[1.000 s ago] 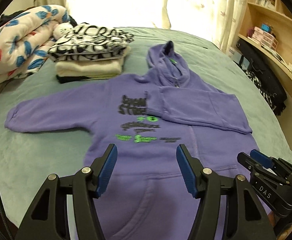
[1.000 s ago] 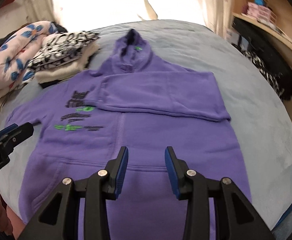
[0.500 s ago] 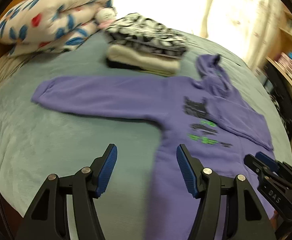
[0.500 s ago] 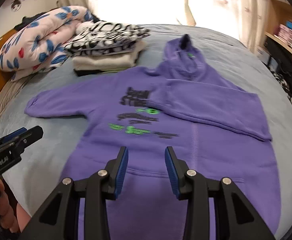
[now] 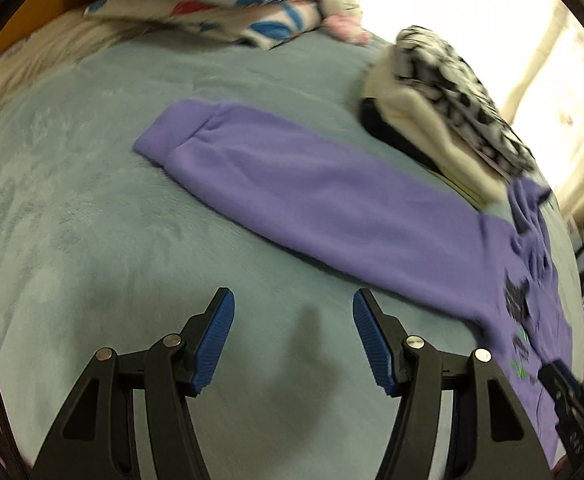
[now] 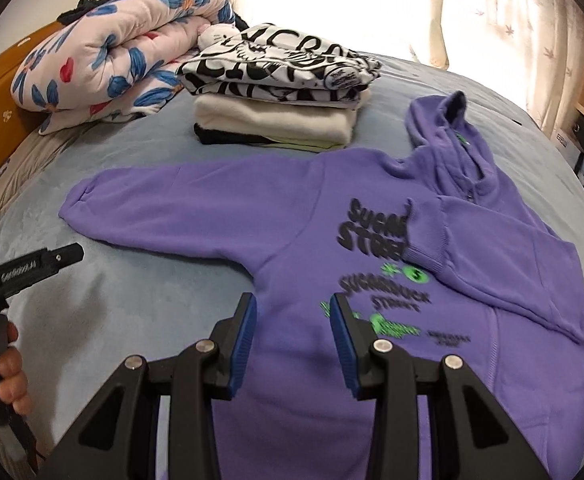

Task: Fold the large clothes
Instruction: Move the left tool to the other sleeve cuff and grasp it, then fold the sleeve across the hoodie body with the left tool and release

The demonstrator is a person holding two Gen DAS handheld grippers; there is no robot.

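On the bed (image 6: 140, 304) the purple hoodie (image 6: 292, 216) lies flat, one sleeve folded across its chest, the other stretched toward the quilt (image 6: 108, 60). Left tongs (image 5: 293, 340) hang spread over bare blanket beside that sleeve; right tongs (image 6: 293, 340) gape above the hoodie's print, gripping nothing.

Hoodie (image 6: 292, 216): matt purple fleece cloth, ribbed cuffs. Bed (image 5: 92, 240) cover: soft plush, grey-blue. Right tongs (image 6: 293, 344): matt black plastic, ridged blue pads (image 6: 244, 344).
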